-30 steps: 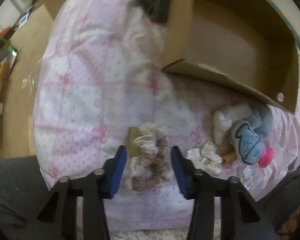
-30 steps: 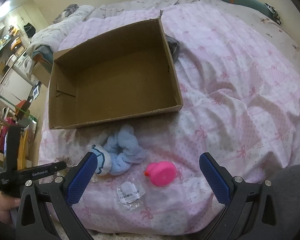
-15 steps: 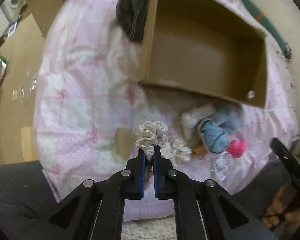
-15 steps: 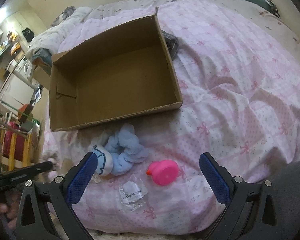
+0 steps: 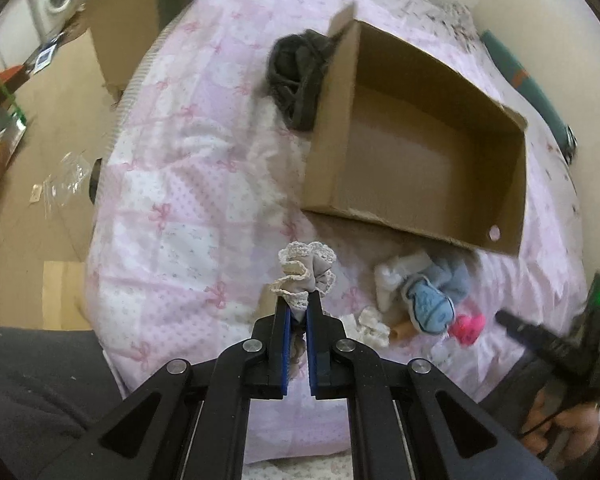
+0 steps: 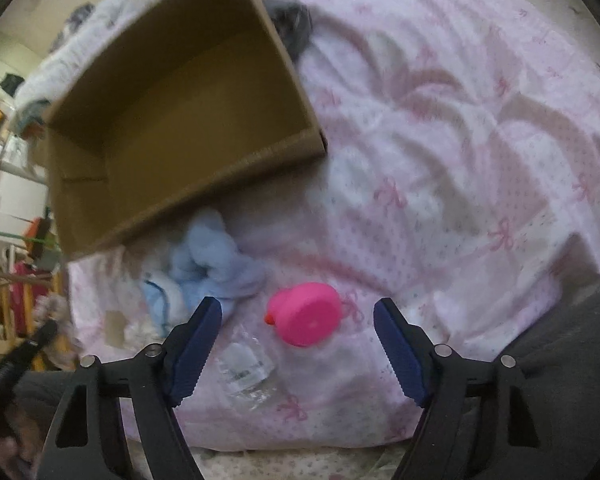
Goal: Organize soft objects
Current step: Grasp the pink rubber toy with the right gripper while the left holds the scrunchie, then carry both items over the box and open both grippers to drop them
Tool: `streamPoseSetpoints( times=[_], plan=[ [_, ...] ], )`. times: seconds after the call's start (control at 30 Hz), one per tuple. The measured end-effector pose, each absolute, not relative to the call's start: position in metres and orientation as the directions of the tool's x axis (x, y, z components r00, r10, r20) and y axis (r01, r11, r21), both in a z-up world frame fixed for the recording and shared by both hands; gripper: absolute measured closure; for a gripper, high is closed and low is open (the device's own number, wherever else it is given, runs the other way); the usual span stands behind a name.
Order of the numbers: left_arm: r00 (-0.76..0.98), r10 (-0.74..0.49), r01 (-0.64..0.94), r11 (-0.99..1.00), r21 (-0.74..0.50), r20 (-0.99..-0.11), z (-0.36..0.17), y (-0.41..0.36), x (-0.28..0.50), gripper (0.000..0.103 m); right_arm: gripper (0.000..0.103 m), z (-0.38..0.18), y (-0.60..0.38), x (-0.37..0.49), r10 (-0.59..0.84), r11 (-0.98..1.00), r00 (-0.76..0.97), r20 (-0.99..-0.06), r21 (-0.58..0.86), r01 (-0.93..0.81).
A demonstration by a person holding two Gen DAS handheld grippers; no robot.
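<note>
My left gripper [image 5: 298, 304] is shut on a beige lace-trimmed scrunchie [image 5: 306, 270], held up above the pink bedspread in front of an open cardboard box [image 5: 332, 136]. The box [image 6: 180, 196] has nothing inside. A blue and white soft toy [image 5: 428, 300] lies by the box's near wall, with a white lace scrunchie [image 5: 370, 326] and a pink round toy [image 5: 466, 326] close by. In the right wrist view my right gripper [image 6: 298, 314] stands open, low over the pink round toy [image 6: 306, 314], and the blue soft toy [image 6: 208, 264] is just left of it.
A dark grey garment [image 5: 296, 72] lies against the box's far left corner. A small clear plastic bag [image 6: 246, 368] sits near the bed's front edge. The floor [image 5: 32, 152] left of the bed carries cardboard and plastic wrap. Dark trousers [image 5: 40, 392] show at the bottom.
My left gripper closed on the beige scrunchie and lifted it off the bed. My right gripper lowered toward the pink toy and narrowed its opening.
</note>
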State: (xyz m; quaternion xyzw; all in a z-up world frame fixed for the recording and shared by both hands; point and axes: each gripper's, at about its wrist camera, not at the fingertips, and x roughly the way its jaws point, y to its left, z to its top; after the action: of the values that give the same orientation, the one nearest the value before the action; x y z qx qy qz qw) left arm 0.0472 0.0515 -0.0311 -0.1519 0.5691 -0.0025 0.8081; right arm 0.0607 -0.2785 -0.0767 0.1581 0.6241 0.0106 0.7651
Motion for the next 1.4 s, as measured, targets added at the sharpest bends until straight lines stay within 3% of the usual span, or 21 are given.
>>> streamPoseSetpoints(
  times=[0.27, 0.37, 0.43, 1.07, 1.4],
  plan=[
    [0.34, -0.166, -0.166, 0.958, -0.233, -0.925, -0.037, 0.049, 0.045, 0.097, 0.021, -0.11, -0.263, 0.068, 0.187, 0.962, 0.142, -0.972, 0.21, 0.175],
    [0.353, -0.163, -0.15, 0.962, -0.227, -0.921, -0.034, 0.044, 0.044, 0.097, 0.047, -0.115, -0.264, 0.069, 0.202, 0.957, 0.125, -0.971, 0.223, 0.185],
    [0.36, -0.16, -0.142, 0.964, -0.223, -0.919, -0.033, 0.041, 0.044, 0.097, 0.056, -0.114, -0.265, 0.068, 0.21, 0.954, 0.133, -0.969, 0.233, 0.188],
    [0.364, -0.111, -0.143, 0.974, -0.173, -0.925, -0.032, 0.04, 0.041, 0.097, 0.056, -0.042, -0.27, 0.052, 0.293, 0.93, 0.395, -0.87, 0.356, 0.094],
    [0.454, -0.072, -0.125, 0.982, -0.144, -0.888, 0.01, 0.035, 0.06, 0.097, 0.056, 0.009, -0.273, 0.059, 0.366, 0.913, 0.487, -0.793, 0.407, -0.023]
  ],
)
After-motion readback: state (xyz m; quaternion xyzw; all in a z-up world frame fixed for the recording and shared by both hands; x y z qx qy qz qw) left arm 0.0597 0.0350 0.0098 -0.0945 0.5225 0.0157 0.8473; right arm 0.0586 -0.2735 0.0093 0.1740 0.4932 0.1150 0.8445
